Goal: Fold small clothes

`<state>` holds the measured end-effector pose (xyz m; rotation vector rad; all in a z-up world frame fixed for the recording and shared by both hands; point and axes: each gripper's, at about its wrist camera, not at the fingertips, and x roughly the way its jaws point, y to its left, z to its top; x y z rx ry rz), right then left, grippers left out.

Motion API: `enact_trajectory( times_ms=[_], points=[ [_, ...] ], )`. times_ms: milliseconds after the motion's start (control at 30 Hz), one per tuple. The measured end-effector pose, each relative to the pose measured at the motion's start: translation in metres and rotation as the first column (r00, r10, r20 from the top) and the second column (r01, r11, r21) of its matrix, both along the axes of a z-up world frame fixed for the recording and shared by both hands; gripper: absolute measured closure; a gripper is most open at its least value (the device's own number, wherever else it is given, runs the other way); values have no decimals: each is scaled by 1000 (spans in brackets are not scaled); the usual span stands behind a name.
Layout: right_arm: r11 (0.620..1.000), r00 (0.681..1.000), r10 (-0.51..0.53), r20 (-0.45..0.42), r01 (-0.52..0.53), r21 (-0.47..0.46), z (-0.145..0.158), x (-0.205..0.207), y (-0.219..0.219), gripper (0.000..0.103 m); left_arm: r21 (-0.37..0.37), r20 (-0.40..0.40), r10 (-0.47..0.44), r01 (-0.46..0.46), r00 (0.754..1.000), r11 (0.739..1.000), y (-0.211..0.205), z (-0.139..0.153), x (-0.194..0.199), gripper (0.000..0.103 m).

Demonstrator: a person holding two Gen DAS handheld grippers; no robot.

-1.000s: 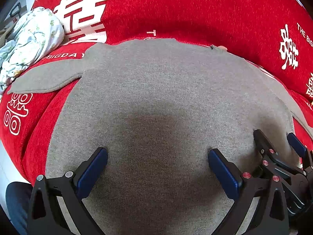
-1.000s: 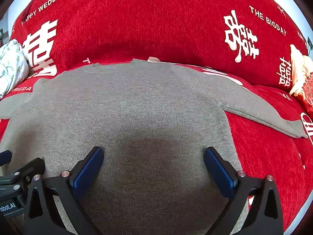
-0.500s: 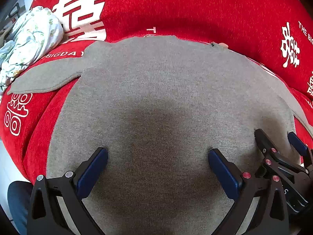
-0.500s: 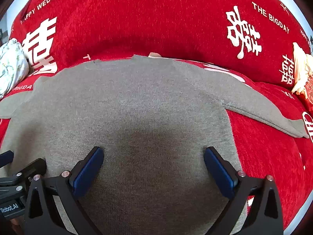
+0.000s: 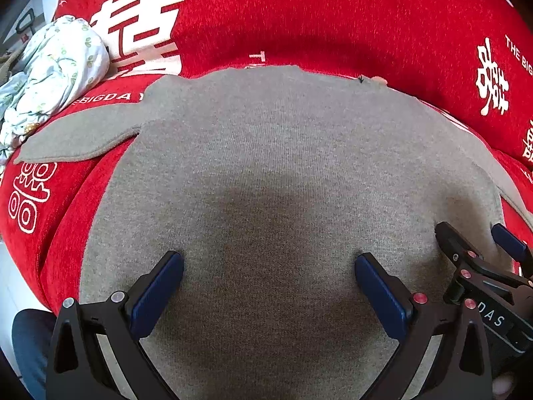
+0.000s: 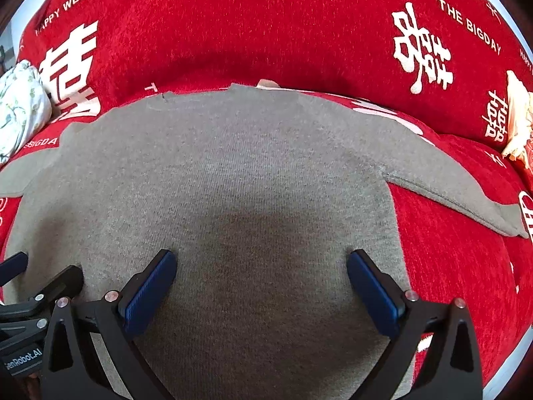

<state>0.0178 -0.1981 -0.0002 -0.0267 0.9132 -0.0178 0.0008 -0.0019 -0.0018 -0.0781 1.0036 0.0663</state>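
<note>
A small grey knit sweater [image 5: 273, 166] lies spread flat on a red sofa cover, neck edge away from me. Its left sleeve [image 5: 83, 136] stretches out to the left, its right sleeve [image 6: 466, 186] to the right. My left gripper [image 5: 268, 276] is open and empty, low over the sweater's lower body. My right gripper [image 6: 261, 273] is open and empty beside it, over the lower right part [image 6: 266, 183]. Each gripper shows at the edge of the other's view: the right one [image 5: 479, 250], the left one [image 6: 40, 276].
The red sofa cover [image 5: 333, 16] with white lettering rises as a backrest behind the sweater. A crumpled white floral cloth [image 5: 56, 70] lies at the far left. A cream cloth [image 6: 516, 113] lies at the far right. The sofa's front edge drops off at the left [image 5: 20, 266].
Both grippers have crept slightly back toward me and lower over the sweater; the sweater sits a little further up in both views. Jaws stay open.
</note>
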Motion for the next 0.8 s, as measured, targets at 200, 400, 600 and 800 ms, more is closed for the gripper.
enact_trajectory(
  times_ms=[200, 400, 600, 800],
  points=[
    [1000, 998, -12, -62, 12, 3, 2, 6, 0, 1, -6, -4, -6, 6, 1000, 1000, 1, 2, 1, 0],
    [1000, 997, 19, -79, -20, -5, 2, 5, -1, 1, -8, -97, -61, 60, 993, 998, 2, 4, 13, 0],
    [1000, 996, 20, -89, -22, -14, 3, 3, 1, 1, 7, -121, -69, 70, 990, 998, -1, 5, 14, 0],
    [999, 991, 41, -128, -44, -22, 7, 6, 3, 0, 31, -123, -55, 59, 991, 998, -3, 12, 19, 0]
  ],
)
